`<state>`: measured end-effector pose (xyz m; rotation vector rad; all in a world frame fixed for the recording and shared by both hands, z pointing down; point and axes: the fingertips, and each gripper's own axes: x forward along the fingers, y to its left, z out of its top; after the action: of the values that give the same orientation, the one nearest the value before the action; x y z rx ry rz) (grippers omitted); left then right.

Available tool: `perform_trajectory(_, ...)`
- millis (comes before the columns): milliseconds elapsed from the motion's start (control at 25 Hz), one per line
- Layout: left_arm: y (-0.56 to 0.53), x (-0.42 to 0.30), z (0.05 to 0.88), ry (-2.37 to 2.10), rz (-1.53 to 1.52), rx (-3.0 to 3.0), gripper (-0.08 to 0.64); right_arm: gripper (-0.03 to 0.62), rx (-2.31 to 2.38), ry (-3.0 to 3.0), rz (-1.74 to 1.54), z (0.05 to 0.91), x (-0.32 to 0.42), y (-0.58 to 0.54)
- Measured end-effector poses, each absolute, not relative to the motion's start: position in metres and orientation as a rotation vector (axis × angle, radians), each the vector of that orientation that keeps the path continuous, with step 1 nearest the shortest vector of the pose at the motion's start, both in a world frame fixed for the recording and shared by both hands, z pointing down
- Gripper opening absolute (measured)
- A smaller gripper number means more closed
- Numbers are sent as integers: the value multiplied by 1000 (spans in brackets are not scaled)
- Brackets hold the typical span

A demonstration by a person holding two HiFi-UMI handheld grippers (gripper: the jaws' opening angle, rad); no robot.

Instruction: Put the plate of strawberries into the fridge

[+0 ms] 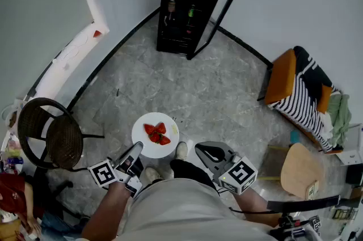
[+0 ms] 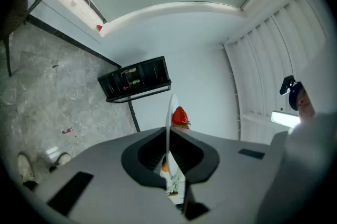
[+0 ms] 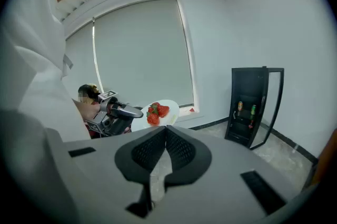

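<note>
White plate w/ strawberries level in L gripper, R gripper closed

A brown wicker chair and a pale wooden stool stand well apart

Entry: person in pale beige clothing, white shoes; grey left gripper and right gripper, black-lined jaws, black-and-white marker cubes.
</note>
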<state>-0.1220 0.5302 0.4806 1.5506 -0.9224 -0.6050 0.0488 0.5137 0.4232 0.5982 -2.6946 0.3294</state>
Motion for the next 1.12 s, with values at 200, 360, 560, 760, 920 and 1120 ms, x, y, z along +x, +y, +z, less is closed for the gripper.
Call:
perform_trajectory(200,492,-90,466,-923,-645,1543,21,17,608,-2733,320,413,83,472)
perform_trajectory(360,453,-64,456,-930,-663,1543,21,17,606,-2767,265,404,108,432)
perform_trajectory(560,397,-34,457,-944,-682,1548,21,18,576,-2714,281,426,152,396)
perform_trajectory(760,341,-10,456,-943,-693,1544,21,21,662,-2752,264,421,187,353)
perform_trajectory(920,294,-10,461,-935,-660,1542,20,106,732,-2747,289,427,193,317)
perform_trajectory(1120,206,-16,473,-905,-640,1549,21,114,777,-2716,343,437,192,253)
